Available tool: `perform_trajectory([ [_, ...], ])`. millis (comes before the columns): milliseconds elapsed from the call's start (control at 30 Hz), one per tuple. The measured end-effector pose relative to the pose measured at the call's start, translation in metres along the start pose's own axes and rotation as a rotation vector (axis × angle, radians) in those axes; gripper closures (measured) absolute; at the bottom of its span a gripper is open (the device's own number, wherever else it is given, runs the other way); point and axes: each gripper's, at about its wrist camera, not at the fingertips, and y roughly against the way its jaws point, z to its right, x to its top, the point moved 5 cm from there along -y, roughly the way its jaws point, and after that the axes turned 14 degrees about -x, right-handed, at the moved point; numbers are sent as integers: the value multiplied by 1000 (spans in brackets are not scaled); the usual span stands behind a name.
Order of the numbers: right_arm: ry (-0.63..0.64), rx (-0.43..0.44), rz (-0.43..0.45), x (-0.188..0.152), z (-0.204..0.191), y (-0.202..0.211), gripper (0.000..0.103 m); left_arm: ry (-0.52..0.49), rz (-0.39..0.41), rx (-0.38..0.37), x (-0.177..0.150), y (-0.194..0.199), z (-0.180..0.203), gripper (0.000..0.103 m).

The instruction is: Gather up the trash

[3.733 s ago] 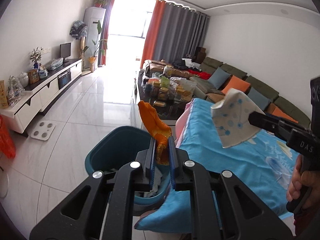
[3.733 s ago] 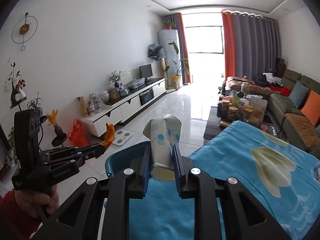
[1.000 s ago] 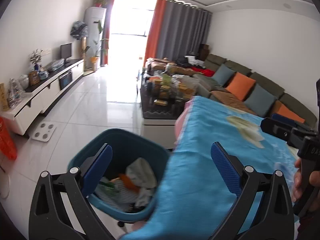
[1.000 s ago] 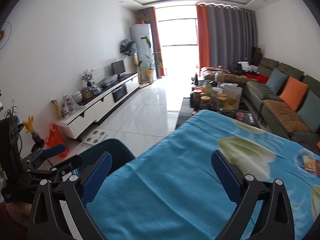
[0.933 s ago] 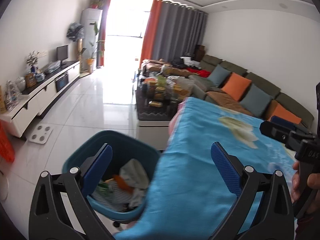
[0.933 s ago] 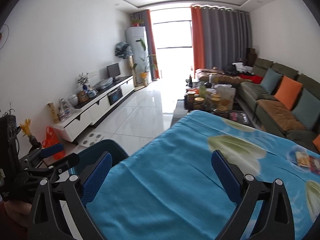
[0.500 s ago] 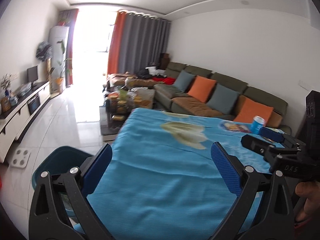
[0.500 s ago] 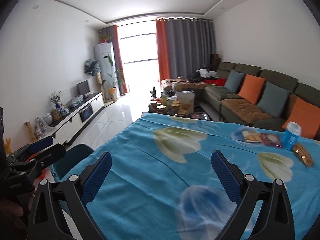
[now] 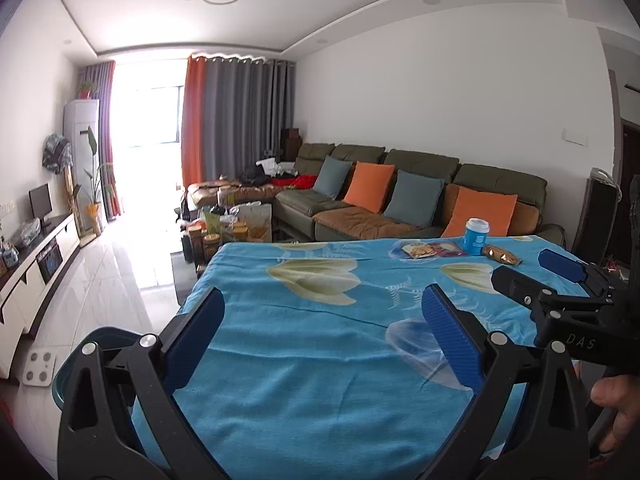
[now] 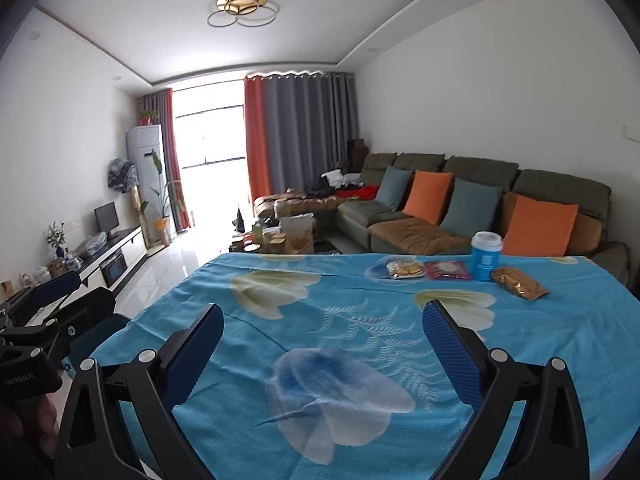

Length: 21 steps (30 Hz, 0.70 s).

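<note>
Both tools have swung away from the teal plastic bin [image 9: 70, 364] at lower left, jaws spread and empty: left gripper [image 9: 324, 336], right gripper [image 10: 323, 342]. Remaining trash sits upper right: blue paper cup [image 10: 485, 255], gold foil packet [image 10: 518, 282], probably two flat wrappers [image 10: 426, 269].

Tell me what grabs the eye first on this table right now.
The bright blue flowered tablecloth fills both views. At its far right edge sits a cluster of litter: a blue cup, a gold wrapper, a red packet and a cracker packet.
</note>
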Motion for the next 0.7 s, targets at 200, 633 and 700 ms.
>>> perform_trajectory([
  [200, 17, -75, 92, -5, 3, 19, 7, -17, 58, 0, 0, 15, 5, 6],
  [633, -13, -99, 168, -11, 9, 44, 7, 25, 160, -1, -2, 42, -11, 6],
  [700, -11, -105, 176, -10, 7, 46, 7, 7, 163, -15, -1, 43, -10, 6],
])
